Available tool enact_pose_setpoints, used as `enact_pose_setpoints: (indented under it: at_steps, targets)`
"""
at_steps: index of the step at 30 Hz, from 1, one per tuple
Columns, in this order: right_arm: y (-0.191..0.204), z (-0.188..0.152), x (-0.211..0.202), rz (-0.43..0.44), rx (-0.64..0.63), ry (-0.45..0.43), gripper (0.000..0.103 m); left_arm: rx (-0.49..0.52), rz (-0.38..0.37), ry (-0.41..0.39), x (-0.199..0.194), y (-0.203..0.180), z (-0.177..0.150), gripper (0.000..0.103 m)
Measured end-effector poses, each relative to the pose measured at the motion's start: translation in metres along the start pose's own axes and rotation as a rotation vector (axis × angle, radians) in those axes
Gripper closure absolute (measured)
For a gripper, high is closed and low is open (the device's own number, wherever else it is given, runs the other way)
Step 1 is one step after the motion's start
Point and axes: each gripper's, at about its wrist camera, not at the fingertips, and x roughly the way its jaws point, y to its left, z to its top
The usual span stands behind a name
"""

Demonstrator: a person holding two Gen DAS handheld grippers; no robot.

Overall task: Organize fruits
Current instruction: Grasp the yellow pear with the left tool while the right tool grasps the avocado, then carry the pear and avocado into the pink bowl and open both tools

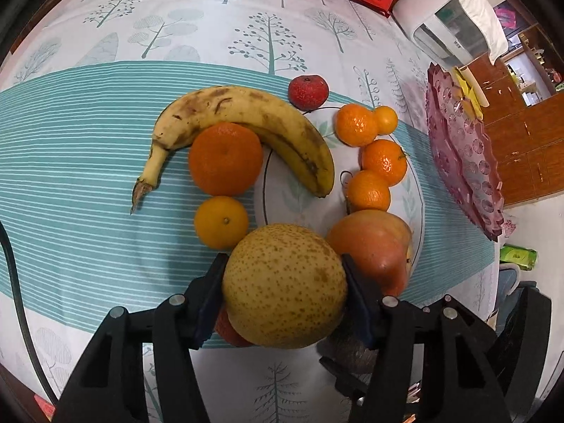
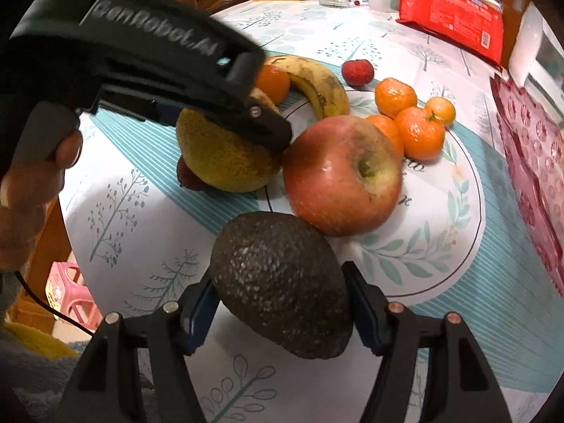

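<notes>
White lettering "GenRobot.AI" on the black left gripper [image 2: 282,134], print on red packet [image 2: 454,17] too small to read

Pear [image 1: 283,285]: yellow-brown, speckled, clamped between left fingers.
Avocado [image 2: 282,285]: dark, pebbled, gripped between right fingers.
Apple [image 2: 342,176]: red, stem up, on plate [image 2: 458,246].
Banana [image 1: 253,123]: spotted, curved around a mandarin [image 1: 225,158].
</notes>
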Motion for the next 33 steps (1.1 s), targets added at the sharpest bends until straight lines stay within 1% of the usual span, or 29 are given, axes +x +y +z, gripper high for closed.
enact_pose_setpoints:
  at_steps: [4,8,14,20,22,23,27,29,33]
  targets:
    - [-0.011,0.0,-0.006,0.009,0.036,-0.007,0.038,0.02,0.019,-0.019,-0.007,0.0,-0.007,0.044]
    - [-0.024,0.002,-0.014,0.015,0.074,-0.016,0.039,0.03,0.021,-0.044,-0.019,0.0,-0.01,0.044]
    - [-0.035,0.003,-0.026,0.018,0.102,-0.018,0.039,0.026,0.02,-0.085,-0.039,0.002,-0.009,0.044]
    - [-0.048,0.002,-0.042,0.033,0.137,-0.041,0.04,0.024,0.018,-0.116,-0.057,0.0,-0.006,0.044]
    - [-0.039,-0.003,-0.044,0.031,0.15,-0.051,0.04,0.029,0.016,-0.122,-0.062,-0.004,-0.006,0.044]
    - [-0.036,-0.002,-0.046,0.03,0.157,-0.055,0.04,0.032,0.016,-0.126,-0.065,-0.007,-0.006,0.044]
    - [-0.044,-0.004,-0.064,0.02,0.185,-0.084,0.04,0.061,0.015,-0.138,-0.074,-0.021,-0.006,0.044]
    - [-0.047,-0.004,-0.074,0.015,0.204,-0.107,0.04,0.087,0.014,-0.147,-0.08,-0.033,-0.004,0.044]
    - [-0.068,0.0,-0.104,-0.009,0.263,-0.171,0.04,0.156,-0.002,-0.171,-0.09,-0.068,0.004,0.044]
